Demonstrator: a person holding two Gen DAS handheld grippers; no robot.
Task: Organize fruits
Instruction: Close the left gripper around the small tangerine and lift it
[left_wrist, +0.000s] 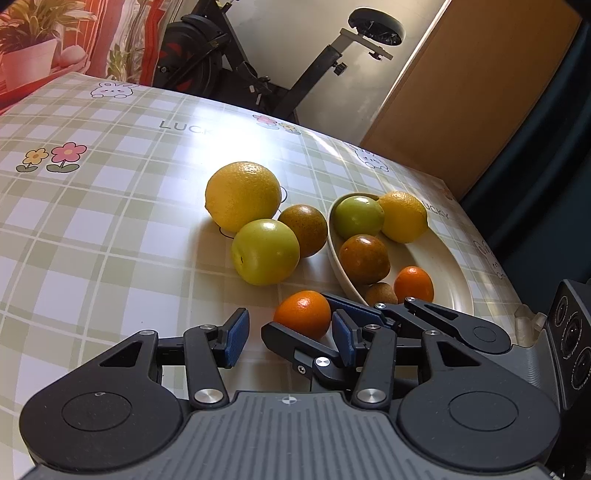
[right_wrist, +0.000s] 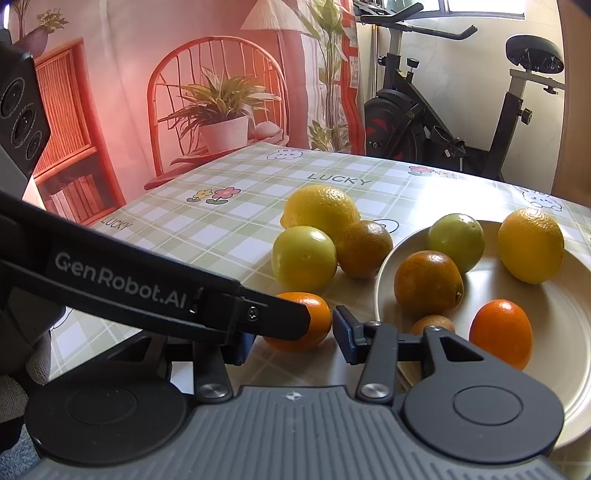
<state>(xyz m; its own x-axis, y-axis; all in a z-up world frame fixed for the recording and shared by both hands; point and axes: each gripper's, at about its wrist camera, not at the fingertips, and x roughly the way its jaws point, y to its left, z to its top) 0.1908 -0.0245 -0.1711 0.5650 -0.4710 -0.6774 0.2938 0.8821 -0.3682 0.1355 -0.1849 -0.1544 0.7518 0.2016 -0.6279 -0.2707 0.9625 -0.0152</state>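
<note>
**A:** What is the left gripper (left_wrist: 290, 338) doing?

**B:** Its jaws stand apart and grip no fruit. One finger of the right gripper (right_wrist: 293, 339) reaches into the gap between its blue pads.

**A:** And the right one?

**B:** A small orange (left_wrist: 303, 314) sits between its fingers. It rests on the table (left_wrist: 110, 221), just beside the plate (left_wrist: 436, 258). In its own view, one pad is right at the peel. The other is hidden behind the left gripper's finger, so I cannot tell whether it squeezes the fruit or only brackets it.

**A:** What lies beyond?

**B:** Three fruits huddle together on the checked cloth. There is a big lemon (left_wrist: 242, 195), a green fruit (left_wrist: 265, 251) in front of it, and a brownish fruit (left_wrist: 306, 229) next to the plate's rim.

**A:** And on the plate?

**B:** Five pieces: a second green fruit (left_wrist: 360, 218), a smaller lemon (left_wrist: 402, 216), a brown-orange fruit (left_wrist: 364, 258), another orange (left_wrist: 413, 284) and a little brown fruit (left_wrist: 380, 293).

**A:** Behind the table?

**B:** An exercise bike (left_wrist: 207, 55) stands past the far edge.
</note>
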